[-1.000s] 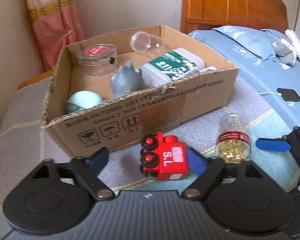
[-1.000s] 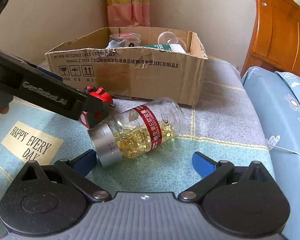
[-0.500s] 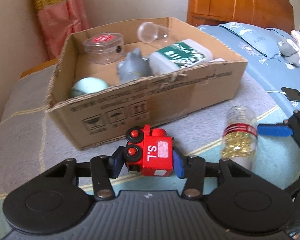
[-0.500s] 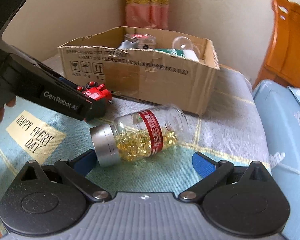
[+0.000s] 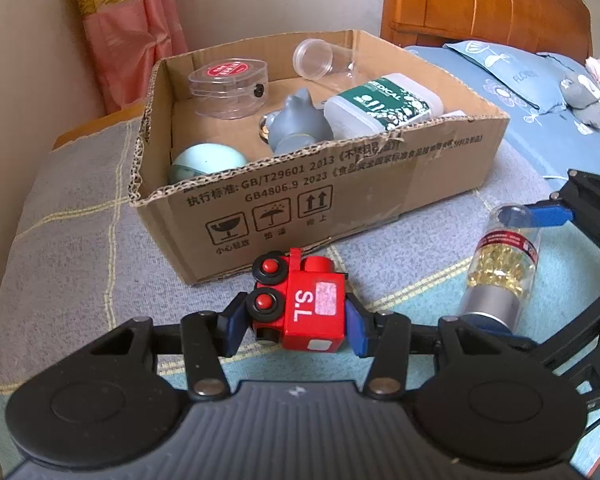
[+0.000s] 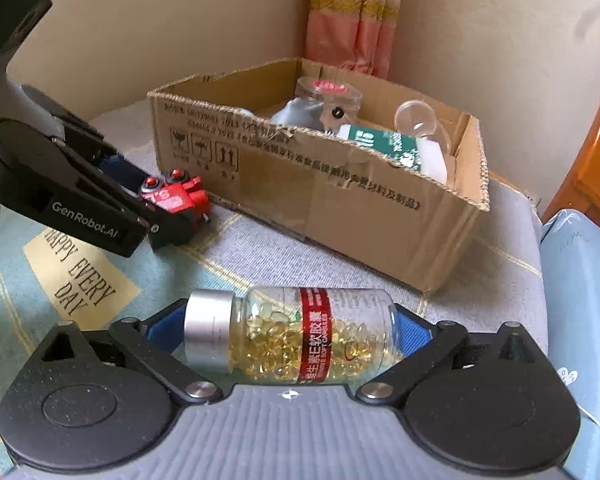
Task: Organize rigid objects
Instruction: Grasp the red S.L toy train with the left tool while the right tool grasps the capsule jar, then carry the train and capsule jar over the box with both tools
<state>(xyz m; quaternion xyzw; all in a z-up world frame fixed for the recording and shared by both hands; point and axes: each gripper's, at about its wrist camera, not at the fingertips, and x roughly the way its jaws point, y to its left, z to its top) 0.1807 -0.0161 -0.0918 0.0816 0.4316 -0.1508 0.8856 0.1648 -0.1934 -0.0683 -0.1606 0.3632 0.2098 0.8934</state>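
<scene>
While the red toy train sits clamped between the left gripper pads just near of the cardboard box, the right gripper jaws, just closing, bracket the capsule bottle end to end; contact is unclear, its underside hidden.

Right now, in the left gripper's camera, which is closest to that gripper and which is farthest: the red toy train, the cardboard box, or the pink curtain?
1. Red toy train: between the left gripper's fingers.
2. Cardboard box: just behind the train.
3. Pink curtain: by the wall, beyond the box.
</scene>
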